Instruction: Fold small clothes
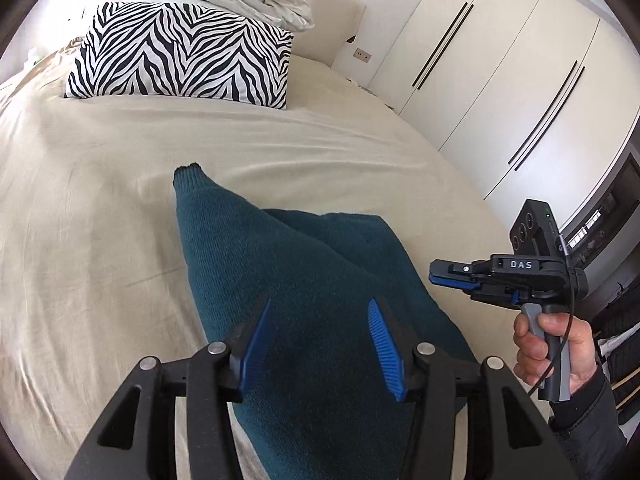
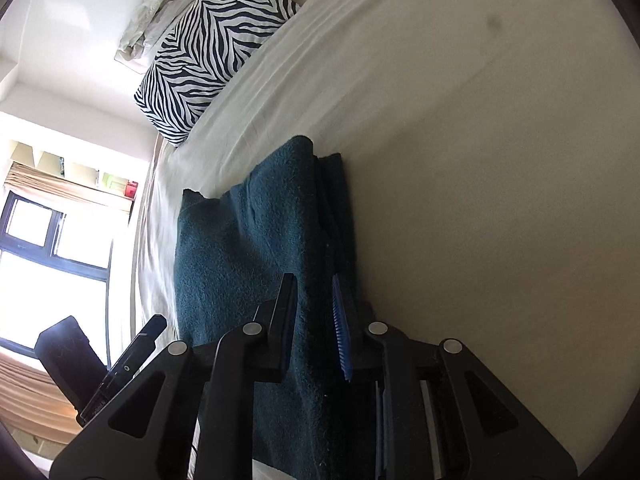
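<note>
a teal sweater [image 1: 304, 280] is spread on the bed [image 1: 100, 200] for folding. the left claw [image 1: 320, 344] is held released above it; the right claw [image 2: 316, 320], nearly clenched, grips nothing.

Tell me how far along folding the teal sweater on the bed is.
Done: the teal sweater lies partly folded on the bed, one sleeve across the body. In hand: nothing visibly gripped; left gripper open above it, right gripper beside it. Left: the final folds.
</note>
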A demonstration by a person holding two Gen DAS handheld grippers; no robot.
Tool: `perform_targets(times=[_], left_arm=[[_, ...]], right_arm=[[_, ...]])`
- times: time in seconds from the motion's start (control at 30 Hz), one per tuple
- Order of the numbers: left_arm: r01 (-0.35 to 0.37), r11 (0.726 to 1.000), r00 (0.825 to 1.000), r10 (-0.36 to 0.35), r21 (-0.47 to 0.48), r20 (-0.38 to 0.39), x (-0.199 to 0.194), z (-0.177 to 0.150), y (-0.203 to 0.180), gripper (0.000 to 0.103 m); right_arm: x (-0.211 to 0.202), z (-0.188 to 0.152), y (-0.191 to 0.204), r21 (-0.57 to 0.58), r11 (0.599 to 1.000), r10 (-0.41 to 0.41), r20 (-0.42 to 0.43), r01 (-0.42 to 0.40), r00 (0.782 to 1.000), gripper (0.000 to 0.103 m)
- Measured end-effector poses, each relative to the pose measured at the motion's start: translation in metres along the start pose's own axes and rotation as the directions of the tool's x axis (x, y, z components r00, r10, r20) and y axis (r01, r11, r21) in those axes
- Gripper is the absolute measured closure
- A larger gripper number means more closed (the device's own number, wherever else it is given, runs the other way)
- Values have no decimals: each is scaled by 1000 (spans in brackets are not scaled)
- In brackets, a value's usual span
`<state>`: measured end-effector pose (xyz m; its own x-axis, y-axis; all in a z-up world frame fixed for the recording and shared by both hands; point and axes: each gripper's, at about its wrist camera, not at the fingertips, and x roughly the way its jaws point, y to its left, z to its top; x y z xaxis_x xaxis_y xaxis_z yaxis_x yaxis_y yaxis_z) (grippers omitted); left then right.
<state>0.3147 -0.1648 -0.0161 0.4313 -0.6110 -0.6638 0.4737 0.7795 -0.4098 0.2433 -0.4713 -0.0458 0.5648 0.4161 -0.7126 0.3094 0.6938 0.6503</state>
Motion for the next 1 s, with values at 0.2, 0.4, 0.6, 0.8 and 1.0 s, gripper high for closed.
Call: perform_targets(times=[0.2, 0.4, 0.6, 0.8, 1.0], left_arm=[[-67, 998, 995, 65, -16, -82, 47, 26, 19, 51], [-109, 994, 985, 110, 16, -135, 78, 21, 28, 52], [-125, 991, 984, 130, 42, -121, 83, 22, 21, 51], [-95, 994, 994, 97, 48, -40, 27, 3, -3, 52], [-103, 987, 991, 113, 126, -73, 28, -40, -25, 52]], right_arm=[[37, 27, 45, -41, 994, 102, -62, -105, 993, 85], [85, 34, 8, 59, 995, 86, -71, -82, 994, 91], [69, 27, -26, 131, 984, 118, 19, -119, 993, 98], [13, -13, 18, -1, 985, 173, 26, -173, 985, 92], [10, -88, -1, -14, 996, 91, -83, -92, 992, 92]])
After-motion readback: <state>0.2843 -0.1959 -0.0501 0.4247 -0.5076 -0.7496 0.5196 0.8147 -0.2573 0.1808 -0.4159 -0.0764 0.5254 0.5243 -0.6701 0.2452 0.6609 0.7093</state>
